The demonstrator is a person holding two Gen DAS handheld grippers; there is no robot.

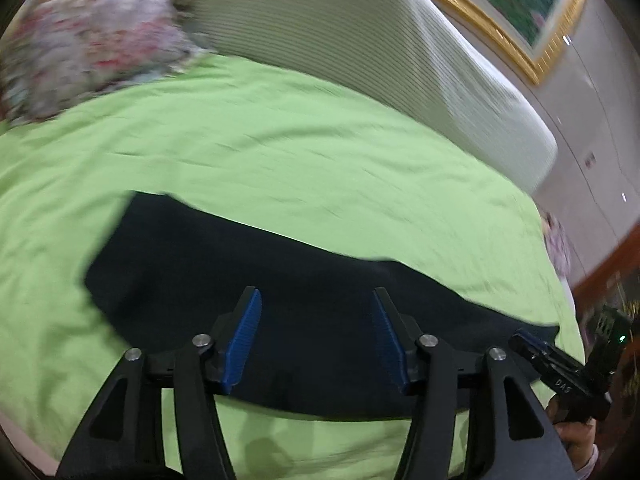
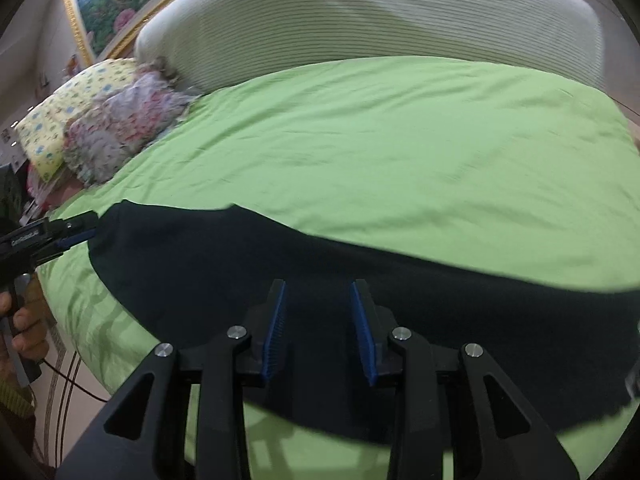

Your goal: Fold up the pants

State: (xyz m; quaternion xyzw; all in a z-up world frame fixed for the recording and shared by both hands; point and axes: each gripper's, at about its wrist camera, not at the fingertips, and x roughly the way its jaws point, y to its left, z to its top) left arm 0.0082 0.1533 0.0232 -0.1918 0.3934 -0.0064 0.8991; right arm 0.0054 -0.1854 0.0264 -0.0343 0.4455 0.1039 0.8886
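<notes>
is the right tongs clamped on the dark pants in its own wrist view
No, the right tongs stand open, blue pads apart with nothing pinched, above the dark pants lying on the green bedcover.

Motion blur smears the floral bedding, and the dark pants run off the right edge.

From each tool we look steeply down, close over the dark pants on the bed, both views sharing them.

dark pants flat, green bedsheet
</notes>
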